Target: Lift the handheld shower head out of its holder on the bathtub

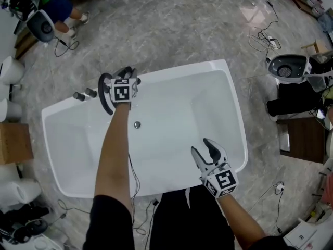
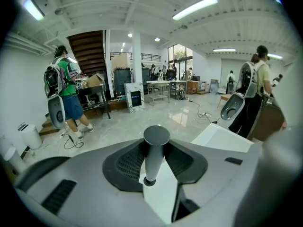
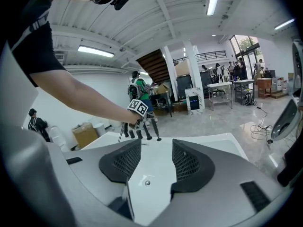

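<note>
A white bathtub (image 1: 182, 70) fills the middle of the head view. At its far rim my left gripper (image 1: 124, 75) is shut on the shower head's dark handle. A black hose (image 1: 104, 99) loops down beside it. In the left gripper view the grey cylindrical handle (image 2: 156, 139) stands upright, pressed between the pads of the left gripper (image 2: 155, 167). My right gripper (image 1: 202, 147) hangs over the tub's near right side, open and holding nothing. The right gripper view shows the right gripper (image 3: 157, 162) with bare tub between its pads, and the left gripper (image 3: 140, 119) far off at the rim.
Two dark tap knobs (image 1: 83, 94) stand on the rim left of the hose, and the drain (image 1: 137, 124) sits in the tub floor. White toilets (image 1: 9, 72) and a cardboard box (image 1: 13, 142) line the left. A grey fixture (image 1: 286, 66), a wooden stand (image 1: 304, 137) and cables lie right. People (image 2: 64, 93) stand around.
</note>
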Available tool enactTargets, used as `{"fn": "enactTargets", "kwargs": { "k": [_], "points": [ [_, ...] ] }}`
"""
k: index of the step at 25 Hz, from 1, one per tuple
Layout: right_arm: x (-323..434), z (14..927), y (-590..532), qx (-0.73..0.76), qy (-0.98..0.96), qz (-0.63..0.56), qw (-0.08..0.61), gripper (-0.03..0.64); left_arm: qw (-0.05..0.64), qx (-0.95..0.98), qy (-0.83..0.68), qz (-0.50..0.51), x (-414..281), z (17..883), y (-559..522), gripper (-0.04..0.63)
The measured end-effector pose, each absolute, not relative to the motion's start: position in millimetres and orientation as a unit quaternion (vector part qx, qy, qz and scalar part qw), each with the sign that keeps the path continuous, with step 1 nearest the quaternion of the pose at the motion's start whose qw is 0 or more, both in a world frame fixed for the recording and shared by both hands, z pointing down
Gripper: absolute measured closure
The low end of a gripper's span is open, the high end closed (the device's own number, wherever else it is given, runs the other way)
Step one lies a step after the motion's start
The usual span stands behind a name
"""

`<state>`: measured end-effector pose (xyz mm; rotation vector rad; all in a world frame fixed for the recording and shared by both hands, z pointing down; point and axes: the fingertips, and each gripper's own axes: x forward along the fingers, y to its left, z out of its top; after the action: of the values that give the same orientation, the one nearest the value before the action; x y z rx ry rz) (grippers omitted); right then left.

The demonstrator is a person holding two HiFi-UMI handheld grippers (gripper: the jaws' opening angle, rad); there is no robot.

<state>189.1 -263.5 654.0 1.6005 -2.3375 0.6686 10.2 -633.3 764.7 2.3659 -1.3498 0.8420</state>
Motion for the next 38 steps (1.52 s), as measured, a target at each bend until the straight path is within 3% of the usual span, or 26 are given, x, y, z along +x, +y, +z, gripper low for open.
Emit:
{"fn": "enactTargets", "kwargs": {
  "k": [12,24,38],
  "points": [
    [195,593,-251,0.581,-0.779,0.215,0.096,0.44,0.107,0.818,-0.508,0.249,-8,654,-633,0.468],
    [181,535,-249,0.579,-0.788,0.188,0.09,0.44,0.141,0.805,-0.549,0.177,-37,552,-601,0.468],
    [161,478,-249,0.565,-0.808,0.145,0.077,0.44,0.083,0.823,-0.541,0.153,-47,432,-570,0.468]
  ]
}}
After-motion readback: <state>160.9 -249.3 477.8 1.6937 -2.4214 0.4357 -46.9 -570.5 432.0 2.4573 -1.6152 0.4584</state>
